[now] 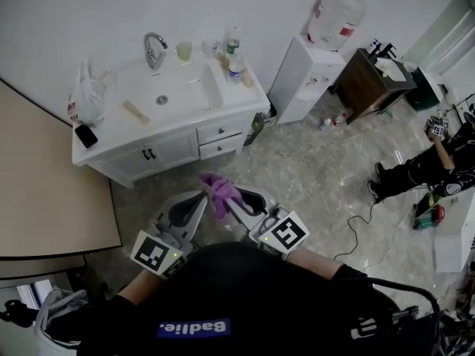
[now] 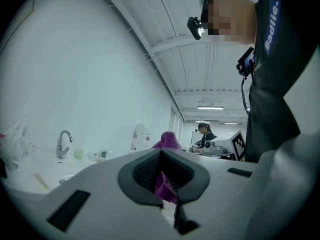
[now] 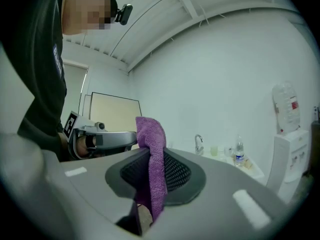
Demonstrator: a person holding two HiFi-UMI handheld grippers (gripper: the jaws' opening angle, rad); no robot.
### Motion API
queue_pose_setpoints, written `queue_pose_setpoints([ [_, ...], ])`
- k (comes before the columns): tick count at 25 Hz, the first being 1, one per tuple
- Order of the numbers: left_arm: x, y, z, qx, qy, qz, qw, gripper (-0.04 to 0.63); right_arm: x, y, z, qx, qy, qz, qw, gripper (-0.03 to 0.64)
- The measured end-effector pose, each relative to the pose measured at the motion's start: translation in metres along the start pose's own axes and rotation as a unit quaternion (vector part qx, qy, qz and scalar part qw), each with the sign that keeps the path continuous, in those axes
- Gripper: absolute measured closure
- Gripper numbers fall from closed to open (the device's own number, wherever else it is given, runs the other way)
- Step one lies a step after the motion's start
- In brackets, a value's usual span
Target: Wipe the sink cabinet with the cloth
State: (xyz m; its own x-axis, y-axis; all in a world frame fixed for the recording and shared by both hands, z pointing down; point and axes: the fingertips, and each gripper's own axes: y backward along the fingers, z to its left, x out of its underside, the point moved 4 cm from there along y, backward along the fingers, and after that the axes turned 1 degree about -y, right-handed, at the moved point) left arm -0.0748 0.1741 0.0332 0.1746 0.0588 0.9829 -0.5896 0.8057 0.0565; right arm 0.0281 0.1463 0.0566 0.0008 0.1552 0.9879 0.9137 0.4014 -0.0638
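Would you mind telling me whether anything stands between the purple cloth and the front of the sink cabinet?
Nothing visible does. The cloth is clamped in both the left gripper and the right gripper, and only bare floor lies between it and the sink cabinet.

The purple terry cloth [image 1: 220,192] stands bunched, clamped between the left gripper [image 1: 202,197] and the right gripper [image 1: 232,198], apart from the white sink cabinet [image 1: 177,151], whose drawers are shut.

sink cabinet [image 1: 174,153] behind cloth [image 1: 220,191], dispenser [image 1: 304,76] right of cabinet
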Motion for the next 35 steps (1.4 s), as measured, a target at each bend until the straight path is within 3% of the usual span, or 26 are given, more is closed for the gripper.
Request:
queue_pose_setpoints([
  [7,0.001,-0.038,-0.051,-0.003,-0.014,0.011,0.9998,0.592,-0.007,0.063,-0.03,-0.003,-0.006,-0.023,1.0,0.558],
  [14,0.024,-0.056,-0.095,0.014,-0.02,0.036,0.9991,0.592,0.011,0.093,-0.041,-0.03,-0.029,-0.011,0.999,0.56],
  [35,0.025,-0.05,-0.099,0.019,-0.025,0.032,0.999,0.592,0.008,0.093,-0.034,-0.041,-0.016,0.01,0.999,0.56],
])
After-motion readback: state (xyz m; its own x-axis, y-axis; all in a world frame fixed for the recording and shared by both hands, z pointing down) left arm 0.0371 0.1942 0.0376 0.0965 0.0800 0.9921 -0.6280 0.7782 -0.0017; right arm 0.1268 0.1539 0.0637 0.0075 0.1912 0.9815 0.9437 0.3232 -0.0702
